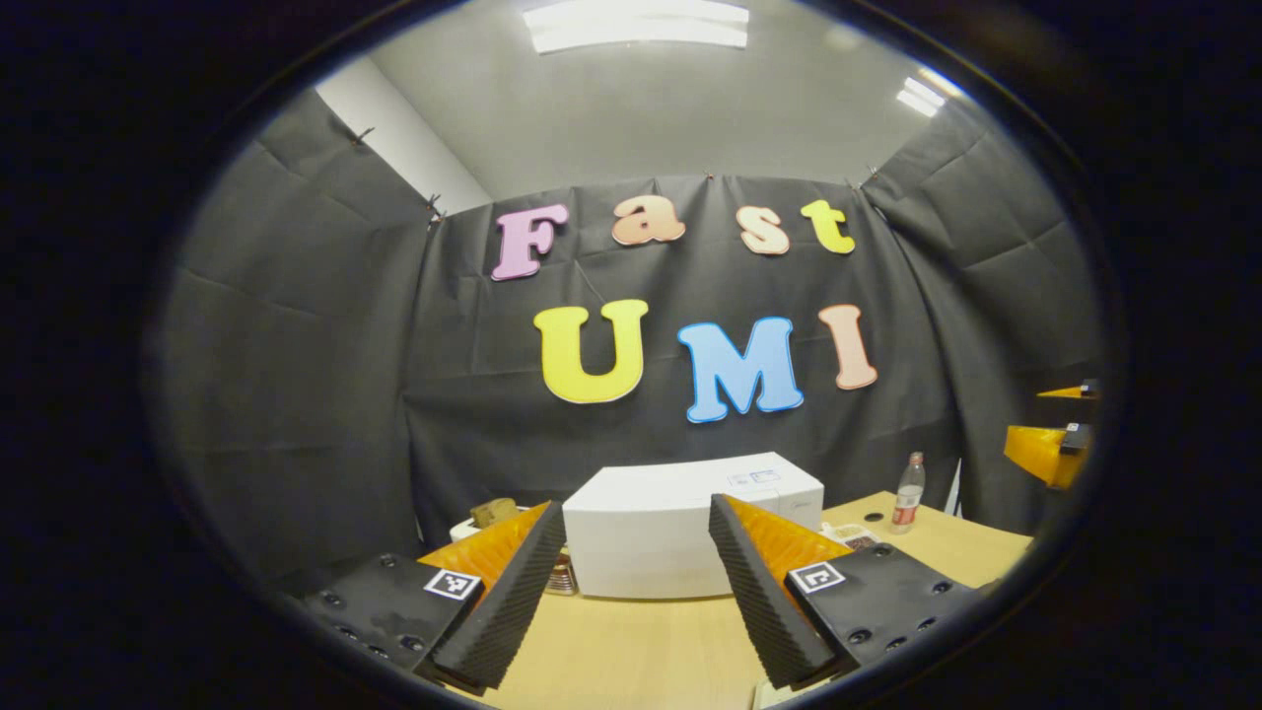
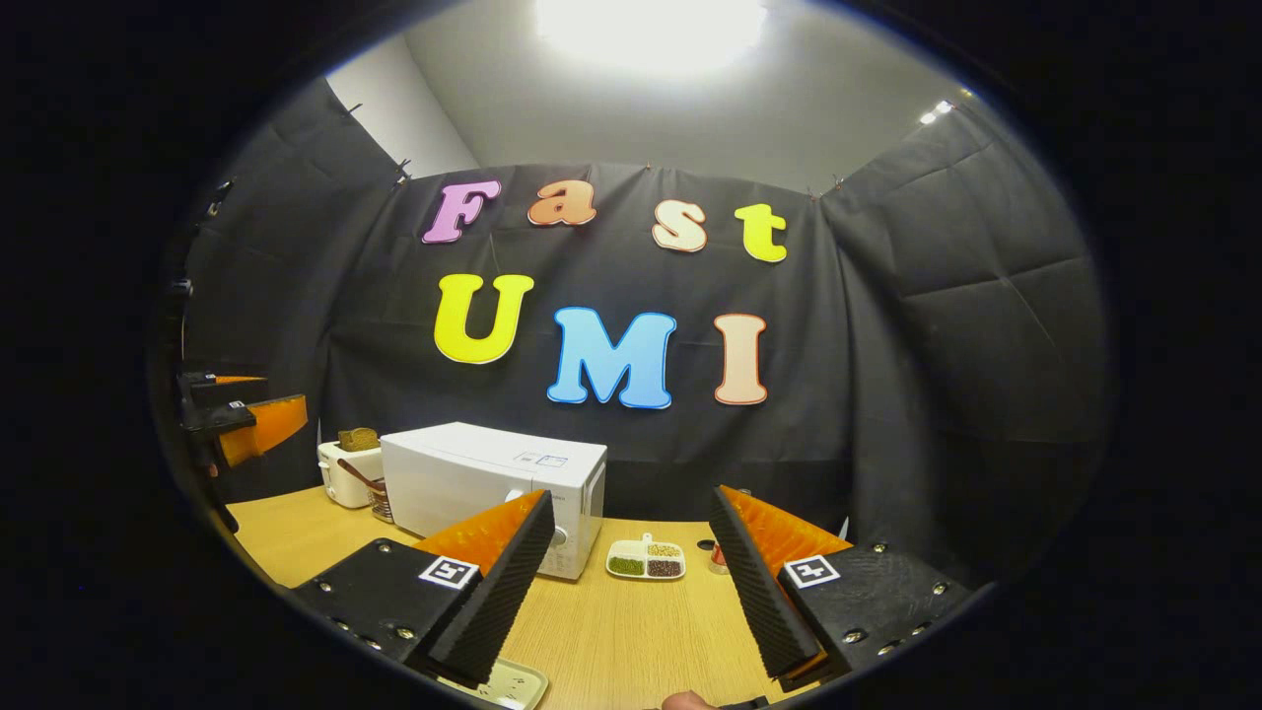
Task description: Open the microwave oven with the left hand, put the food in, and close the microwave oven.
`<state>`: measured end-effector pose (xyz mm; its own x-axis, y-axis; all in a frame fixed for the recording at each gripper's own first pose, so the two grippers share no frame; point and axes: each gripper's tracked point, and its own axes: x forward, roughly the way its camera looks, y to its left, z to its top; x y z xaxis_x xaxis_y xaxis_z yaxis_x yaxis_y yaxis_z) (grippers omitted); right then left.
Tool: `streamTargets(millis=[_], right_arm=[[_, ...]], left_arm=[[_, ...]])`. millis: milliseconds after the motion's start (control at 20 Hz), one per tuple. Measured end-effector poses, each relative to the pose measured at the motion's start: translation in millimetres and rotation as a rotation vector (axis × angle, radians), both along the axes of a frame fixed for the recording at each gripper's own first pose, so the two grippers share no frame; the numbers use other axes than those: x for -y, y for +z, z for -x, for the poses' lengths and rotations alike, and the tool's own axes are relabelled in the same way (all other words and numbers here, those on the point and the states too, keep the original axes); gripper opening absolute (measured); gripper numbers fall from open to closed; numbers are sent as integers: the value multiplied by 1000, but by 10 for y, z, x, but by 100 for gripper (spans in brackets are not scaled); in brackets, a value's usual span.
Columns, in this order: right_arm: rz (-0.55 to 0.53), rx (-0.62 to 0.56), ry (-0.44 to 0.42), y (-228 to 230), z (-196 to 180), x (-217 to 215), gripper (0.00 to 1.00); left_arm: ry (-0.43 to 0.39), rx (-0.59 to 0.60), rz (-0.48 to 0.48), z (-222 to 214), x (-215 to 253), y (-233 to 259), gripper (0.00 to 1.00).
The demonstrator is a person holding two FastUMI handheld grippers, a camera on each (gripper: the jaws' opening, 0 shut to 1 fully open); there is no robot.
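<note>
L gripper (image 1: 638, 592) jaws apart, R gripper (image 2: 631, 582) jaws apart, both empty

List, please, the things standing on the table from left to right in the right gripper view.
White toaster with bread → microwave oven → divided dish of beans → small red item, partly hidden behind a finger of the right gripper.
</note>
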<state>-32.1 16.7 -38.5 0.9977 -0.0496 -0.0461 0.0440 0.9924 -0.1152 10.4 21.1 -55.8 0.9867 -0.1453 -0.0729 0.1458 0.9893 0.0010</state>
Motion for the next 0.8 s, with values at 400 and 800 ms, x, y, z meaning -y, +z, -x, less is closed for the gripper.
streamTargets(millis=[400, 800], right_arm=[[12, 5, 20, 60, 18, -105, 96], [8, 2, 15, 86, -3, -57, 96]], left_arm=[[32, 15, 10, 6, -208, 27, 95], [4, 23, -7, 16, -136, 51, 98]])
